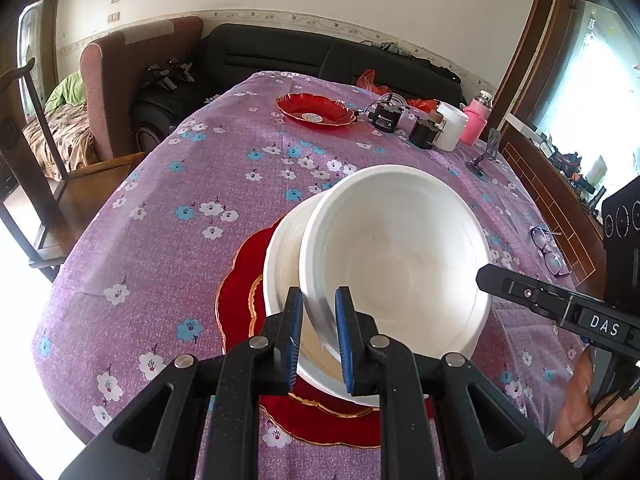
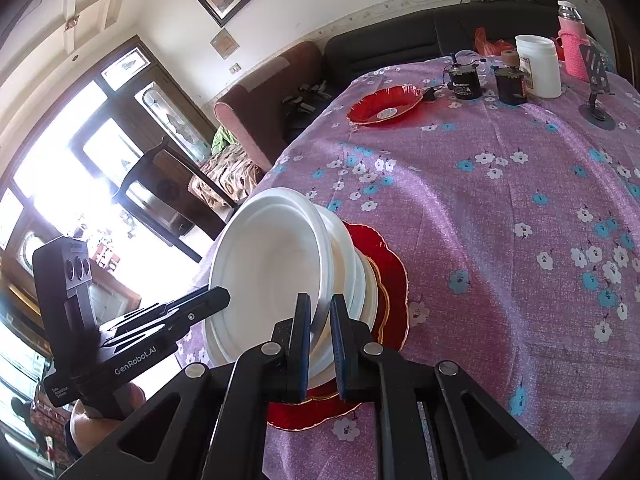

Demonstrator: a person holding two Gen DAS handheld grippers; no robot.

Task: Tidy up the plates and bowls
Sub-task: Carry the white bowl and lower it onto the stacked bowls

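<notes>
Two grippers hold stacked white bowls over a red plate.
Left gripper [image 1: 318,340] and right gripper [image 2: 320,344] jaws clamp the top white bowl's [image 1: 396,248] rim, above the red plate [image 1: 236,292].

"DAS" on right tongs [image 1: 568,312]; "GenRobot.AI" on left tongs [image 2: 160,332]

left claw [image 1: 318,340]: clamped on bowl rim [image 1: 316,316] | right claw [image 2: 320,344]: clamped on same rim

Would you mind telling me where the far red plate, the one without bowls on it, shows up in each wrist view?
Left wrist: the far red plate sits top centre, left of the black motors.
Right wrist: it sits upper centre-right, again left of them.
Shared landmark: white jar.
</notes>
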